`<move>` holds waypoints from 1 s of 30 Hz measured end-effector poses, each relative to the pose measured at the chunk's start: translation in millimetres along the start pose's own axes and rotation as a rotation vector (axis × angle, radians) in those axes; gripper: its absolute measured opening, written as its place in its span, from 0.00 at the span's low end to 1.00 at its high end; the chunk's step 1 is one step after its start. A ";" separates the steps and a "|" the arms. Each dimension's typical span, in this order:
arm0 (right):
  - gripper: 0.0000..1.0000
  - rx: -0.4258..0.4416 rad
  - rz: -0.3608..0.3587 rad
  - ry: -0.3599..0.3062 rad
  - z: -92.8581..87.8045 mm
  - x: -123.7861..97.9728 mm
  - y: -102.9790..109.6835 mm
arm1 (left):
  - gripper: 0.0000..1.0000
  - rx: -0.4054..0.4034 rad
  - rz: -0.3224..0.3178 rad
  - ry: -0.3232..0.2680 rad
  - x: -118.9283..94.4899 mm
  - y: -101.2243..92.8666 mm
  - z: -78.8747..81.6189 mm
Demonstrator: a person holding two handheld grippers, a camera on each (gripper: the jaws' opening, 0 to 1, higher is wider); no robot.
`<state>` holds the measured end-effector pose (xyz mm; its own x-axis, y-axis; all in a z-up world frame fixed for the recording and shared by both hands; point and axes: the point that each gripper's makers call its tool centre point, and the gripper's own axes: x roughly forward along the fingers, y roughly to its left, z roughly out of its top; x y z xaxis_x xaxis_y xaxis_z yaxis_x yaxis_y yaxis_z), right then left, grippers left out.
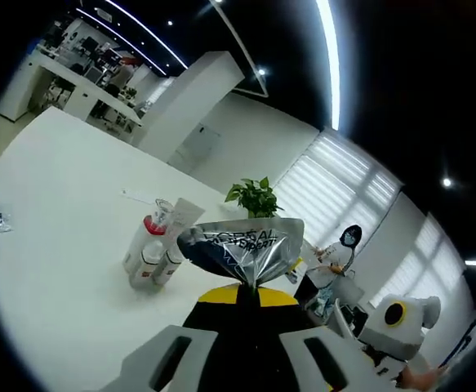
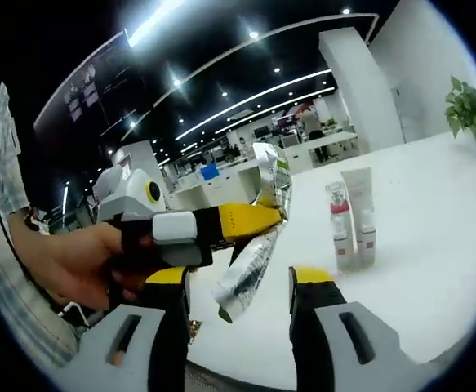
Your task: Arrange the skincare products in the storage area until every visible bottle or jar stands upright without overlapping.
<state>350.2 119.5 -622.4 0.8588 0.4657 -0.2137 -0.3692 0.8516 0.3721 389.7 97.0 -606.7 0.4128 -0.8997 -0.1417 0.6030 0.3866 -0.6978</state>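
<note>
Silver foil, crinkled and printed with dark lettering, fills the grip of the left gripper (image 1: 250, 304): its yellow-tipped jaws are clamped on the lower end of a sachet (image 1: 243, 245), which it holds up in the air above the white table (image 1: 58, 245). In the right gripper view the same sachet (image 2: 254, 253) hangs between the two tools, pinched by the left gripper (image 2: 258, 219) coming in from the left with the person's hand (image 2: 70, 265) wrapped round its handle. The right gripper (image 2: 239, 286) stands with its jaws spread wide and nothing between them; the pouch's lower end dangles in the gap, though whether it touches either finger is hard to tell.

On the table, well apart from the raised sachet, a small cluster of skincare bottles and tubes (image 1: 160, 241) stands upright and close together: a red-capped bottle, white bottles and a pale tube. From the right gripper view the cluster (image 2: 352, 220) looks tidy, with no item lying down. A potted plant (image 1: 255, 196) sits further back.

The step in hand appears to be carrying the sachet toward the group. Next it needs setting down beside the bottles, on bare table, not leaning across them; being limp foil, it may slump, so the free gripper may have to steady it.
</note>
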 end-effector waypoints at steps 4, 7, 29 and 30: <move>0.24 0.000 -0.008 0.021 -4.4 0.0 -2.8 | 0.04 -0.010 -0.021 -0.002 0.8 -5.4 -2.4; 0.18 -0.027 -0.030 0.029 -4.6 -1.3 -5.1 | 0.04 0.006 -0.023 -0.007 3.8 -8.7 -3.4; 0.09 0.070 0.000 0.067 -13.0 -11.8 -13.2 | 0.27 -0.083 -0.041 0.017 5.9 -2.6 -15.5; 0.09 0.072 0.002 0.068 -13.1 -11.6 -12.6 | 0.31 -0.092 -0.046 0.015 6.5 -3.4 -15.1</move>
<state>340.2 106.5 -636.4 0.8311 0.4850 -0.2723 -0.3425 0.8320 0.4364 380.1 86.8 -615.8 0.3758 -0.9192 -0.1179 0.5558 0.3253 -0.7651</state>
